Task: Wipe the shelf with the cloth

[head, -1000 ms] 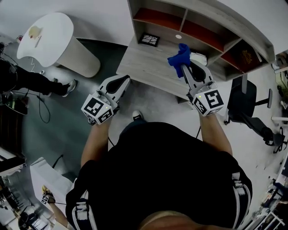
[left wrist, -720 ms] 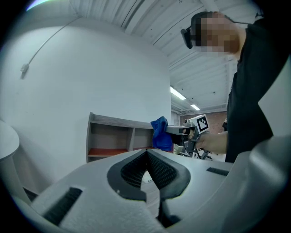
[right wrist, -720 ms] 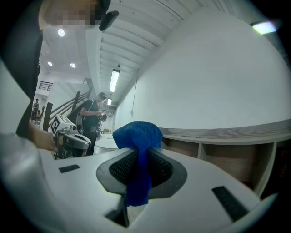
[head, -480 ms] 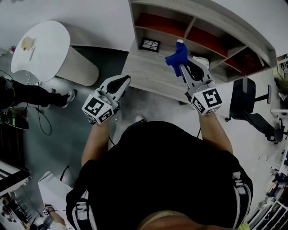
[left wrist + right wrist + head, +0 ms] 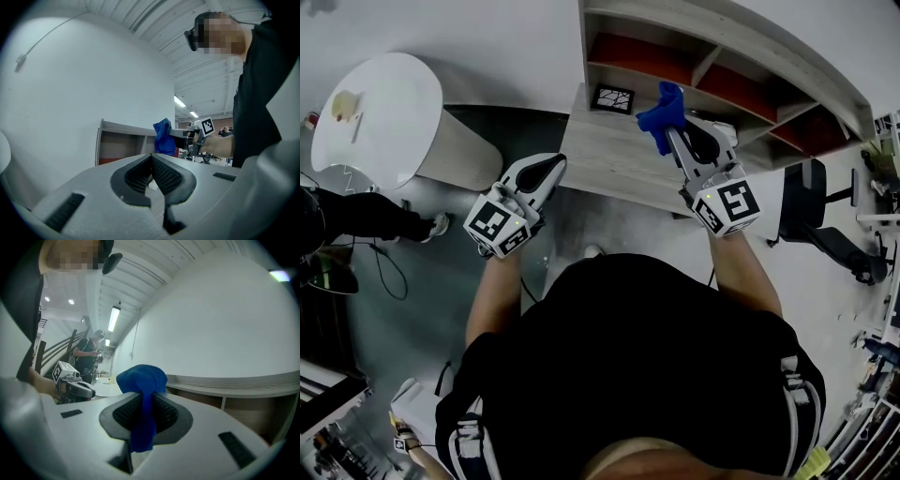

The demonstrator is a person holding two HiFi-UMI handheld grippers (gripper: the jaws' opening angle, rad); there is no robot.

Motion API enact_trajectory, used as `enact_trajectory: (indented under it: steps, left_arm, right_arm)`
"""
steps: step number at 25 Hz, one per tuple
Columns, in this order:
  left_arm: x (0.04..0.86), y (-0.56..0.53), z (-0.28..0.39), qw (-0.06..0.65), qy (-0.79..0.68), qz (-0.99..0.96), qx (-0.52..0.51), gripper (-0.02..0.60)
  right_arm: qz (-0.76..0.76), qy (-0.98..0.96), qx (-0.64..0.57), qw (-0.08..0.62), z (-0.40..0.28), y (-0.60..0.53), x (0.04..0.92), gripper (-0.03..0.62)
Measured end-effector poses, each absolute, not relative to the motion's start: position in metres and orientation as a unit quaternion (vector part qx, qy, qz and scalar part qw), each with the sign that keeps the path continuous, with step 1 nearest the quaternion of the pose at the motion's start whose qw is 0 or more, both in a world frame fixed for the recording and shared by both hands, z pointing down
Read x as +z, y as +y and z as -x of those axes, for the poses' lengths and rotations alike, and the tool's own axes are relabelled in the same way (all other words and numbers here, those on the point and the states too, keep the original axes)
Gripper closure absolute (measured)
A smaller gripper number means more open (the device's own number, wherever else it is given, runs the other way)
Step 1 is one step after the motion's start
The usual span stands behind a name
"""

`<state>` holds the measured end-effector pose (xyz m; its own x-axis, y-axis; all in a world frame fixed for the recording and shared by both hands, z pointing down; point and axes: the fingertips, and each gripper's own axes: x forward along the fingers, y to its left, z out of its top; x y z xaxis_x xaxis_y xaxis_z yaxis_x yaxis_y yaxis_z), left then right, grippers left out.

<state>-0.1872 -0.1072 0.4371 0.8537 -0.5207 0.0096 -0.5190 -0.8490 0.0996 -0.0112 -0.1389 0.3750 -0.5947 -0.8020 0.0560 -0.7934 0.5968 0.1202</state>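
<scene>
A blue cloth is bunched in my right gripper, which is shut on it above the back of the grey wooden shelf top. In the right gripper view the cloth sticks up and hangs down between the closed jaws. The shelf unit has red-backed compartments behind it. My left gripper hovers off the shelf's front left corner, jaws closed with nothing between them. From the left gripper view I see the cloth and the right gripper's marker cube beyond the shelf.
A small black-and-white patterned square lies at the shelf top's back left. A white round-topped table stands to the left, a black office chair to the right. Another person stands in the distance in the right gripper view.
The right gripper has carried the cloth a little further back and left over the shelf top. The left gripper stays near the shelf's front left corner.
</scene>
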Motion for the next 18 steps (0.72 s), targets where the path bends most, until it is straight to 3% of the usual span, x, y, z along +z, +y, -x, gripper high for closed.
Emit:
enact_trajectory:
  steps: [18]
  left_arm:
    - [0.395, -0.127, 0.214, 0.022, -0.24, -0.97, -0.02, 0.565]
  right_arm:
    - [-0.454, -0.887, -0.075, 0.044, 0.06, -0.144, 0.324, 0.536]
